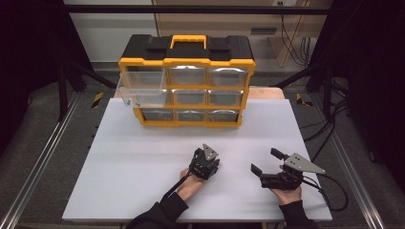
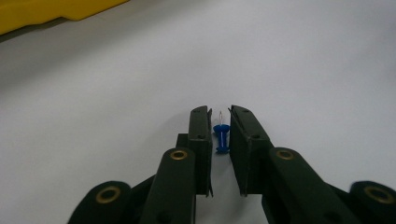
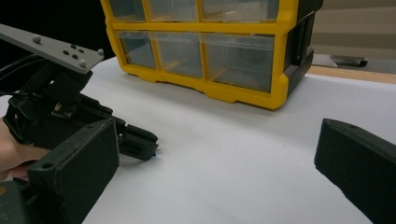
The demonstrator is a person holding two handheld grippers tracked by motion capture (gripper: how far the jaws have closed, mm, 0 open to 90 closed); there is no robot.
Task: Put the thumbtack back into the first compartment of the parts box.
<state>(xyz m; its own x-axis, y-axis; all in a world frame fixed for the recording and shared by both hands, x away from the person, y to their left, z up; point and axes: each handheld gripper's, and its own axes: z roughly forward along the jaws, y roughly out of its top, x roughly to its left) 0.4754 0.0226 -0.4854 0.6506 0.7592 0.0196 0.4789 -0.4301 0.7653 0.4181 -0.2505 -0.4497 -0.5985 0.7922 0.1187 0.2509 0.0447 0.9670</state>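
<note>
White laminate covers the desk, and at its far edge, toward the middle, stands a yellow-and-black organiser with clear drawers, its upper-left drawer pulled well out. Nearer the front edge, a person's two hands hold the tools. The right tongs rest toward the front right corner with their jaws wide apart and nothing between them. The left tongs, near the middle of the front edge, point down at the desk with jaws drawn close around a small blue pushpin lying flat on the surface; whether the pads press on it yet I cannot tell, as a thin gap seems to show on either side. My worry is the pin itself: being so small and rounded, it could roll or squirt out sideways if the jaws meet it off-centre, or tip and slide away when lifted.
</note>
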